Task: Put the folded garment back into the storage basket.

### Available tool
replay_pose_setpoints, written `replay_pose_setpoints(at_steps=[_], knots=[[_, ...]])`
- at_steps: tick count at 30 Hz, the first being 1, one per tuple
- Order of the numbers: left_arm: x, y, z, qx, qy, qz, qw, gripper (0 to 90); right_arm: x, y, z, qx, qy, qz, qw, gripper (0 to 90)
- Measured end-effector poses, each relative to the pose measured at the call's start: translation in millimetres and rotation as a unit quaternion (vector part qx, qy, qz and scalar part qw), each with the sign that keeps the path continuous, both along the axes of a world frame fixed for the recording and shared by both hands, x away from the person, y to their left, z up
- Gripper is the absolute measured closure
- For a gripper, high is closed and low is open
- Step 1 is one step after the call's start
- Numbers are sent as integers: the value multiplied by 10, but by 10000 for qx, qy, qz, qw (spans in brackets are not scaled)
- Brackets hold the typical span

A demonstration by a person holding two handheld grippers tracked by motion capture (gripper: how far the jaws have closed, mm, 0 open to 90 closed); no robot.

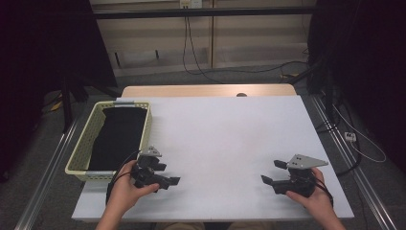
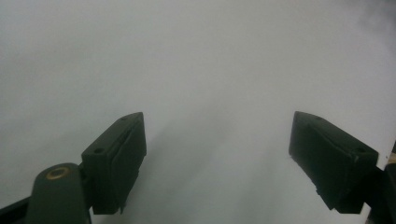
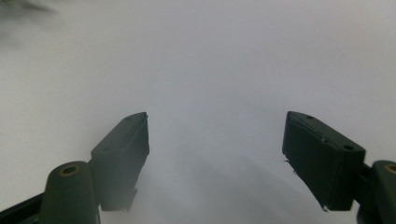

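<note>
High view: your left hand-held gripper (image 1: 168,175) and right hand-held gripper (image 1: 271,171) rest released on the white table (image 1: 225,139), black cloth (image 1: 119,136) already lying in the basket (image 1: 80,152) at your left.

White tabletop (image 1: 225,139), matte, sitting on a wooden table whose far edge (image 1: 206,90) shows as a tan strip beyond it. 1 pale yellow mesh basket (image 1: 82,152) lies directly on the tabletop at its left edge, long side running front to back, with a black cloth (image 1: 119,136) inside. Right of the basket the white surface is bare to the far side.
</note>
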State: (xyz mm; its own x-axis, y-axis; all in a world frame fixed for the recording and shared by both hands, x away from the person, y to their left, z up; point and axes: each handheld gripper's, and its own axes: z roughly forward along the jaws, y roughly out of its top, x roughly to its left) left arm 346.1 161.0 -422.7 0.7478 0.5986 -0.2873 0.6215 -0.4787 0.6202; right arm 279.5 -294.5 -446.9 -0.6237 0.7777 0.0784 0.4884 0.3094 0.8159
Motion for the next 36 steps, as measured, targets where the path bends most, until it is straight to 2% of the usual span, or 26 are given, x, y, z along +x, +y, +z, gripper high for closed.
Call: replay_pose_setpoints(at_steps=[22,29,36], knots=[[-61,17,-20,-109,30,-98,9999,123,-15,10,-54,88,109,131,9998,205],[-67,14,-32,-89,58,-152,9998,110,-5,-24,-66,121,140,88,9998,188],[-69,17,-46,-25,-1,-211,9998,106,-1,-39,-71,143,119,76,9998,186]])
